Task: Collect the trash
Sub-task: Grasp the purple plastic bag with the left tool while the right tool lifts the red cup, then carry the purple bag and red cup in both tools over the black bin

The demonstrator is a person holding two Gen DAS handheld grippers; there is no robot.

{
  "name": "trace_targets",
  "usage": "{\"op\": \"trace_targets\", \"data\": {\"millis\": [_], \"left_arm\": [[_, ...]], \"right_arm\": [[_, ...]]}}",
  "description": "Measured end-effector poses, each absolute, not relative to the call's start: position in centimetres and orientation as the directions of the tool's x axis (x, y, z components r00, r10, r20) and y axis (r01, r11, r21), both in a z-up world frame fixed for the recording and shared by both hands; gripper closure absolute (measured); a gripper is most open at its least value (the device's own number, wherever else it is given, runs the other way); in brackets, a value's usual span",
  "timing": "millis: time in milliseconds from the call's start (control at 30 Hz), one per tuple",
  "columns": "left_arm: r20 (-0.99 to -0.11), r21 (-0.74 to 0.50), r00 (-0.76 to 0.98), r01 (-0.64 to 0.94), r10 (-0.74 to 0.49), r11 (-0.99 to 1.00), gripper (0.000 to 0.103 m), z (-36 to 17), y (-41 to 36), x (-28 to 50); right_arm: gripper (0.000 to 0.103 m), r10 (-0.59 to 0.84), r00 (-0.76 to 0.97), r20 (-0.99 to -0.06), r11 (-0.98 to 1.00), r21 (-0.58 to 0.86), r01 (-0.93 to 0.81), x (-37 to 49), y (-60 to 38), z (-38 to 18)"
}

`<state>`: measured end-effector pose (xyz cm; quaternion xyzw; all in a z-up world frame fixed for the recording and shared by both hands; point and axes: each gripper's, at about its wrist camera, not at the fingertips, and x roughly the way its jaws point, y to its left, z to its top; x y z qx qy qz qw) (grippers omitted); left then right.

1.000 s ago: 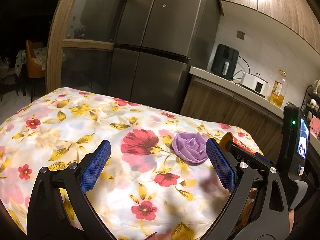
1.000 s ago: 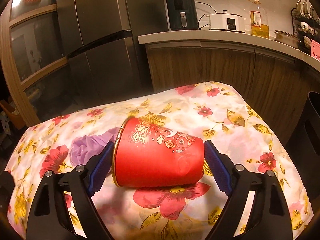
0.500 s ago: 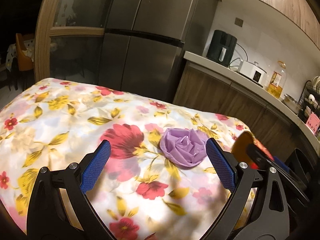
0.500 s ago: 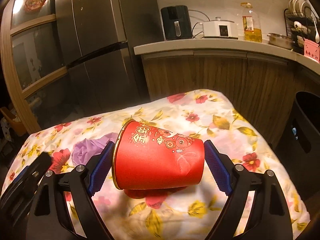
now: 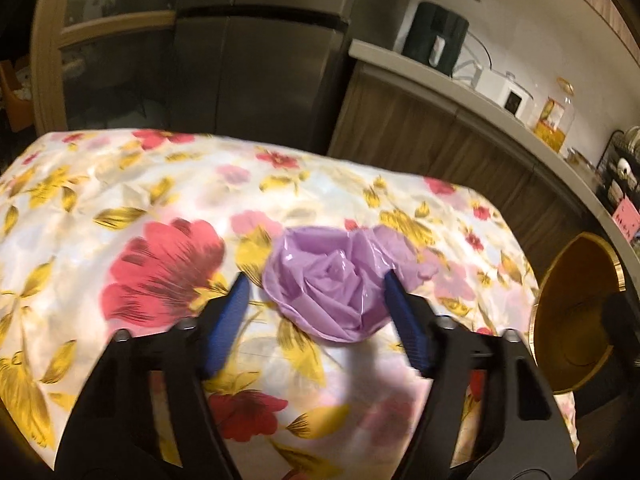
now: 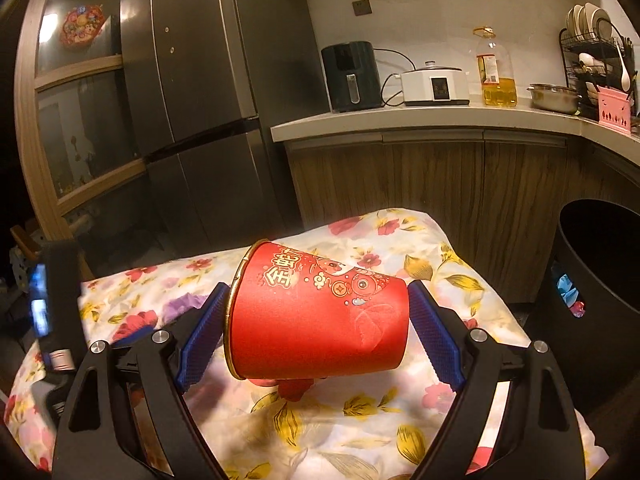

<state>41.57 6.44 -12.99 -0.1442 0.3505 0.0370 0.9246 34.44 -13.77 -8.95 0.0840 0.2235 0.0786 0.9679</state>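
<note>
A crumpled purple plastic bag (image 5: 332, 280) lies on the flowered tablecloth (image 5: 120, 184). My left gripper (image 5: 316, 284) straddles it and its jaws are closing. The right pad brushes the bag while the left pad stands just clear of it. My right gripper (image 6: 318, 300) is shut on a red paper cup (image 6: 320, 320) with gold print, held sideways above the cloth (image 6: 440, 272). The cup's gold inside (image 5: 576, 312) shows at the right edge of the left wrist view. The purple bag (image 6: 184, 304) peeks out behind the right gripper's left finger.
A tall black bin (image 6: 592, 280) stands right of the table, with some trash showing through its side opening. Behind are a steel fridge (image 6: 208, 120) and a counter (image 6: 400, 124) with an air fryer, a cooker and an oil bottle. A dish rack (image 6: 596, 48) is far right.
The left gripper moved forward and down over the purple bag and its jaws narrowed around it. The right gripper rose with the red cup, and the black bin came into its view.
</note>
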Motion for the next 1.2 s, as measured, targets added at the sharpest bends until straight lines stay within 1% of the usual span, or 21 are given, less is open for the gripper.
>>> {"op": "trace_targets", "data": {"millis": [33,67,133,233,333,533,667,833,1200], "left_arm": [[-0.666,-0.241,0.745,-0.166,-0.038,0.956,0.057,-13.2,6.4,41.7],[-0.669,-0.243,0.742,-0.163,-0.043,0.956,0.061,-13.3,6.4,41.8],[-0.671,-0.258,0.739,-0.149,-0.066,0.955,0.079,-13.6,6.5,41.9],[-0.666,-0.264,0.741,-0.135,-0.079,0.955,0.091,-13.6,6.3,41.8],[-0.646,-0.258,0.759,-0.117,-0.081,0.959,0.098,-13.1,5.9,41.4],[-0.586,-0.245,0.808,-0.096,-0.068,0.965,0.1,-11.2,5.5,39.6],[-0.544,-0.263,0.835,-0.076,-0.083,0.962,0.1,-9.3,5.2,38.0],[-0.488,-0.248,0.868,-0.038,-0.091,0.968,0.1,-6.6,4.0,35.9],[-0.399,-0.215,0.902,0.083,-0.165,0.973,0.1,-1.5,-2.3,32.7]], "right_arm": [[0.018,0.191,0.889,-0.416,0.973,0.199,-0.116,34.3,-13.9,-8.9],[0.018,0.192,0.889,-0.415,0.973,0.199,-0.117,34.2,-13.9,-8.8],[0.018,0.194,0.89,-0.412,0.972,0.202,-0.118,34.0,-14.1,-8.7],[0.018,0.195,0.892,-0.408,0.972,0.204,-0.119,33.8,-14.4,-8.5],[0.018,0.195,0.893,-0.405,0.972,0.202,-0.12,33.3,-14.6,-8.3],[0.018,0.194,0.902,-0.386,0.972,0.2,-0.123,32.2,-15.2,-7.1],[0.018,0.195,0.91,-0.367,0.971,0.205,-0.125,31.5,-16.1,-6.2],[0.018,0.189,0.919,-0.346,0.969,0.215,-0.118,30.5,-17.4,-5.2],[0.018,0.135,0.947,-0.291,0.97,0.234,-0.066,27.9,-22.3,-2.7]]}}
